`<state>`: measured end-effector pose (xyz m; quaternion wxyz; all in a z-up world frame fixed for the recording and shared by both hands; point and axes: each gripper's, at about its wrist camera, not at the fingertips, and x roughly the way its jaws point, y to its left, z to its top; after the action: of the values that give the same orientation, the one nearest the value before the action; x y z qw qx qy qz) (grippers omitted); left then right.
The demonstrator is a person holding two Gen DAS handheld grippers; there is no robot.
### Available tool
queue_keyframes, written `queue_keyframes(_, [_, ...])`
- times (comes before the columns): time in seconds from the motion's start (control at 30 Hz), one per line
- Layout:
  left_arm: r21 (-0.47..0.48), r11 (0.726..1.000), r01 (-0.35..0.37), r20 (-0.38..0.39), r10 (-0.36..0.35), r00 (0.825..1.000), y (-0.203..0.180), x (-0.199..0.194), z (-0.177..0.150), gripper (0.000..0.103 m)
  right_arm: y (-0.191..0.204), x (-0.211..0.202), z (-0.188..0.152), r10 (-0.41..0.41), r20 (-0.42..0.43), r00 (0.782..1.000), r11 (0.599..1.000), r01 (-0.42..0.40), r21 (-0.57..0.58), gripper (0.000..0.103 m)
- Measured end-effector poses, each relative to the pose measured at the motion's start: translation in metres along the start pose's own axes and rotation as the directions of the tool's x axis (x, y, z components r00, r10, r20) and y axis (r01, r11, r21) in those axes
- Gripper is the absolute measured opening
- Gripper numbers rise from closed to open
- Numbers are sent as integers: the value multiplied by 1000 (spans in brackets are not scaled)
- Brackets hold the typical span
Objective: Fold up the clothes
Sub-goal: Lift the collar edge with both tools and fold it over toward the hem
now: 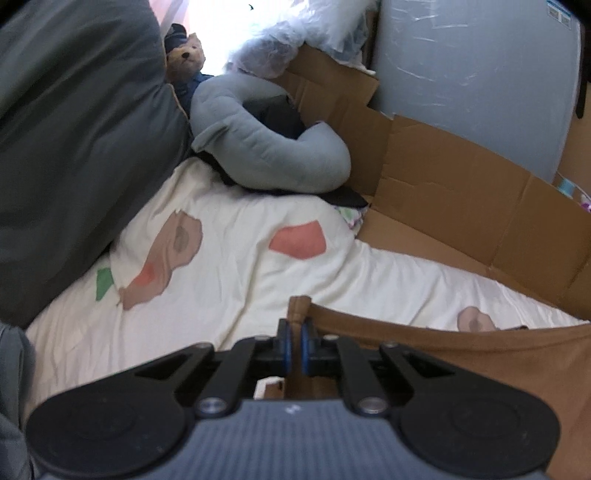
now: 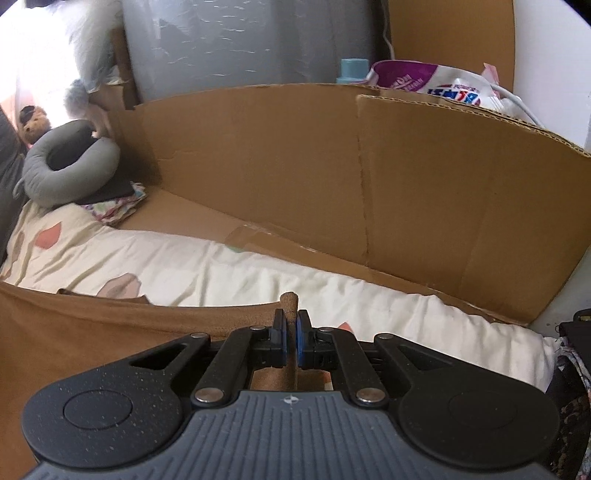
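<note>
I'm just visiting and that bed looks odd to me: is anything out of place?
Yes: flattened cardboard is propped along the bed's far edge like a wall. The brown garment, pinched at two corners, looks normal.

Plastic bag point(image 2: 439, 86): purple, red and blue lettering was printed on it, but no word could be read.
Label on the grey wrapped surface point(image 1: 558, 14): small print was seen, too blurred to be read.
Other readable text: none was found.
</note>
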<state>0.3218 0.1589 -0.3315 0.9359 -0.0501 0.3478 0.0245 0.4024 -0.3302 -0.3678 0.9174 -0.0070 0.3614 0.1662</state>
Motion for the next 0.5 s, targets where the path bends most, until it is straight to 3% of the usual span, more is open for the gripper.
queue_keyframes(0.5, [15,1000,-24,-71,25,997,1,54,3,6,-6,48,7,-37,-69,997,999,37,1,4])
